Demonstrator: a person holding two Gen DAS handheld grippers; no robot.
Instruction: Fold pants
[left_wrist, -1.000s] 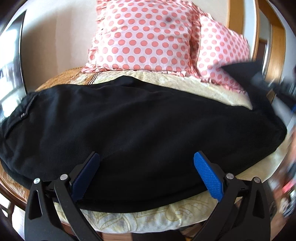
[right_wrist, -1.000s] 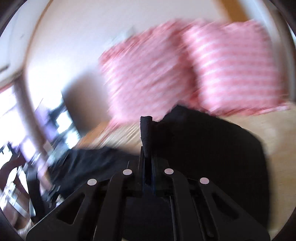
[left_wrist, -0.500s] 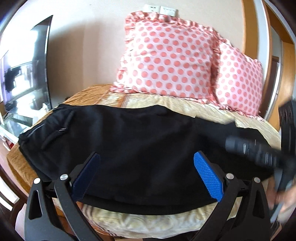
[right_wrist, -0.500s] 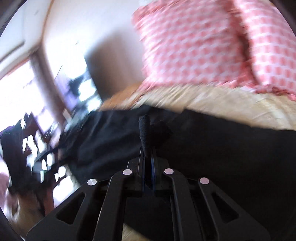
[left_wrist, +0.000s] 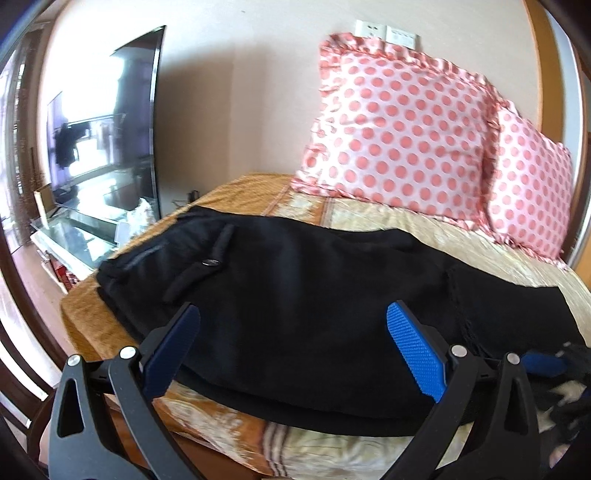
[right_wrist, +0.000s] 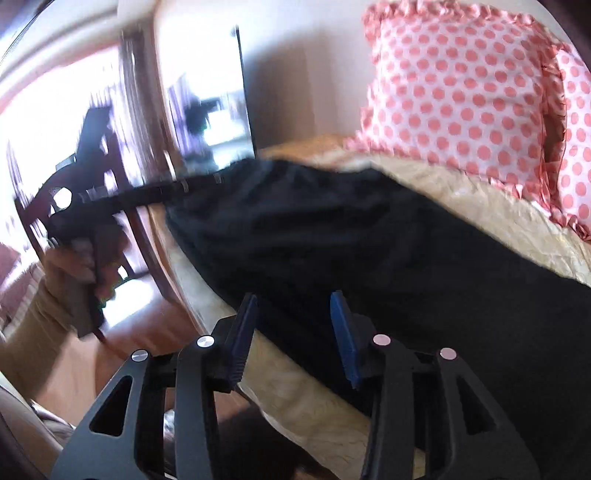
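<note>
Change: half a second ago the right gripper (right_wrist: 293, 334) was pinched on a tuft of black cloth; now its fingers stand apart with nothing between them. The left gripper's view has swung further toward the television.

Left wrist view, left gripper (left_wrist: 291, 349): blue-padded fingers wide apart, holding nothing, hovering over the near edge of the pants (left_wrist: 295, 302).
Left wrist view, pants: black, spread across the bed (left_wrist: 369, 218) straight ahead of the fingers, a buttoned pocket flap ahead and to the left, a folded-over layer of cloth to the right of the right finger.
Left wrist view, pillows (left_wrist: 402, 129): two pink polka-dot ones, far ahead and to the right, leaning at the wall.
Left wrist view, television (left_wrist: 107, 129): far ahead on the left, beside the bed.
Left wrist view, low right corner: a blue-and-black blur; I cannot tell what it is.

Right wrist view, right gripper: fingers parted, empty, just above the pants' near edge at the bed's side.
Right wrist view, pants (right_wrist: 369, 240): running from ahead-left to the right of the fingers.
Right wrist view, left gripper (right_wrist: 199, 181): well ahead on the left, blurred, held in the person's hand (right_wrist: 77, 258), its tips at the far end of the pants.
</note>
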